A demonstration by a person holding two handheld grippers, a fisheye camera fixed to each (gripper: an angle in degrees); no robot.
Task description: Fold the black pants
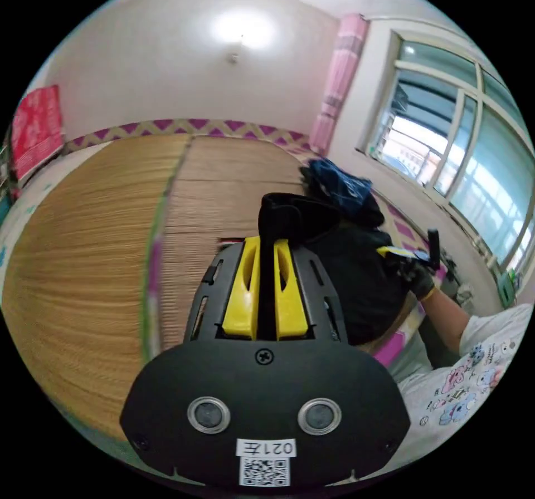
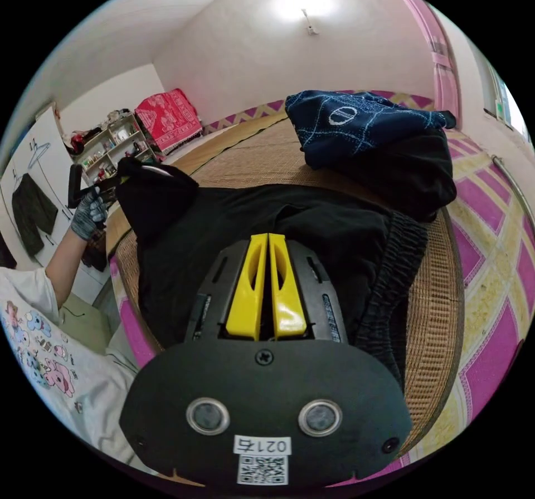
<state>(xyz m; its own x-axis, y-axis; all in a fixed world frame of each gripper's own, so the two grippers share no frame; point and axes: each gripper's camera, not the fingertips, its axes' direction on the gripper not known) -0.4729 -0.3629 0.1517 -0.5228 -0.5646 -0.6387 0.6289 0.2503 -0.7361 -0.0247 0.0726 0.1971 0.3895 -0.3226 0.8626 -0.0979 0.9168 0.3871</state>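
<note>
black pants (image 2: pixel 267 226) spread on the woven mat (image 1: pixel 83 254), beside a navy garment (image 2: pixel 356 117) | left gripper (image 1: pixel 266 284) fingers clamped on a raised black fold | right gripper (image 2: pixel 268 284) fingers closed, grip on cloth unclear | tip: I'd carry both corners level so edges line up.

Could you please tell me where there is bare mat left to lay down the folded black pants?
The woven straw mat lies bare on the side away from the window, up to the zigzag-patterned edge. It is crowded toward the window: the black pants spread there, and behind them a dark blue patterned garment tops a black pile.
</note>
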